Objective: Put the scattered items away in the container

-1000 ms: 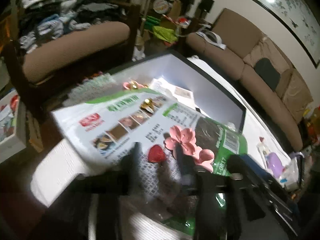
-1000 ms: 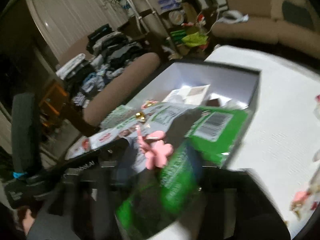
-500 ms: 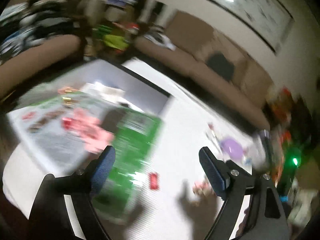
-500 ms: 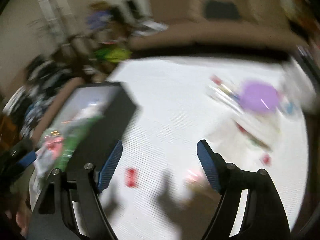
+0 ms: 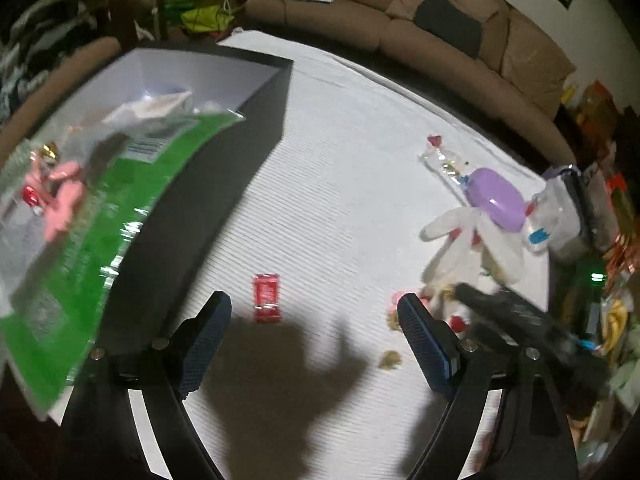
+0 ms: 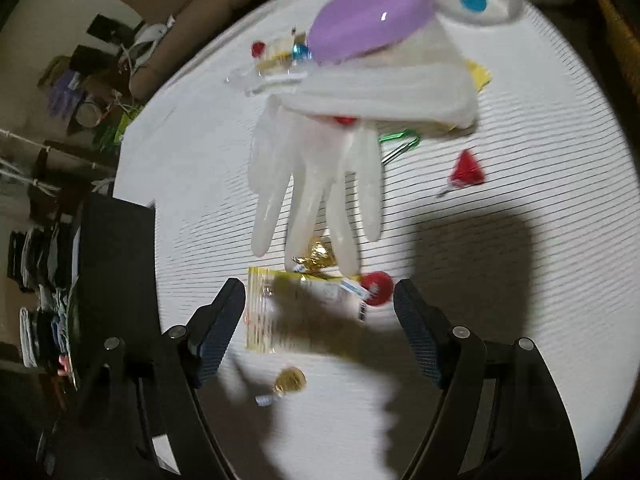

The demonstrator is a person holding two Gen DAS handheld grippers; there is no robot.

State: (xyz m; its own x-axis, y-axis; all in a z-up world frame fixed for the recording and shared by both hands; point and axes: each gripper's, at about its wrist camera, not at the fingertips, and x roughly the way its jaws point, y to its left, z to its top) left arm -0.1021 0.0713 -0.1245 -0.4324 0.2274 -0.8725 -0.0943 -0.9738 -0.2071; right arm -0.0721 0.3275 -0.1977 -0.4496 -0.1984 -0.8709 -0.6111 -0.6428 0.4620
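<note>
Yellow packet (image 6: pixel 280 312) lies near the table's edge; lower the right gripper (image 6: pixel 320 312), jaws wide and empty, astride it.

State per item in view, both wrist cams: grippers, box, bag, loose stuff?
left gripper: open, empty
right gripper: open, empty
black box: open-topped, partly filled
green bag: overhanging the box rim
red packet: loose on cloth
white glove: flat on cloth
yellow wrapper: on cloth

Black gripper arms, silver screws, blue textured fingers (image 5: pixel 208 332).
</note>
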